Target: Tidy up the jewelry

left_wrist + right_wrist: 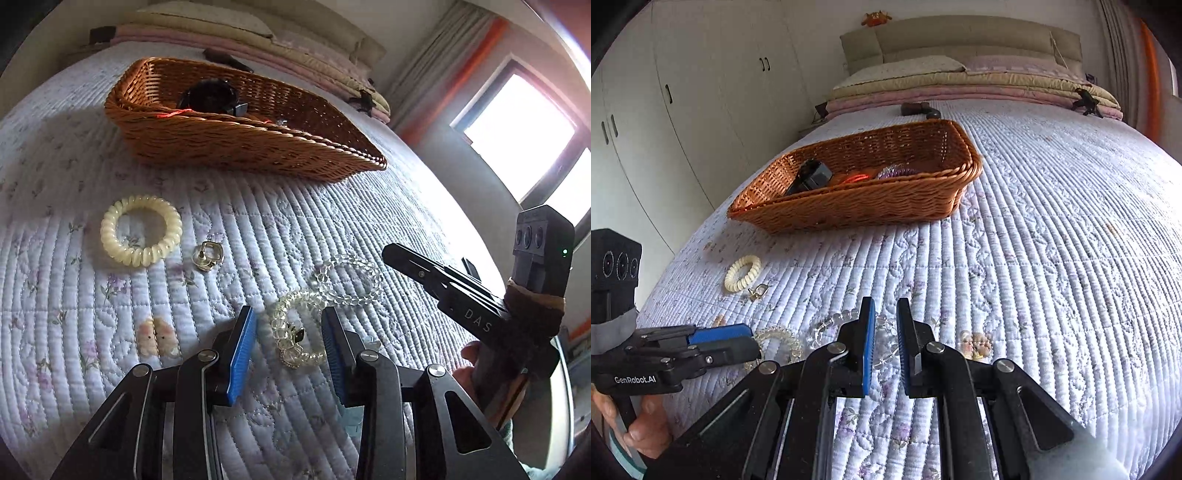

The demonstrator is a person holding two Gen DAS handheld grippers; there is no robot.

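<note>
Left hand-held gripper (288,328) angled downward, jaws partly apart; right hand-held gripper (886,332) likewise, narrowly gapped.

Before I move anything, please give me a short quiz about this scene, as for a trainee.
1. True or false: the basket is empty.
2. What lies between the fingers of the left gripper?
A. clear coil tie
B. bead bracelet
C. pink clip
3. Fill in: the small thing lying right beside the cream tie is a ____.

Key
1. False: a dark thing and something red lie inside it.
2. A
3. metal buckle
</note>
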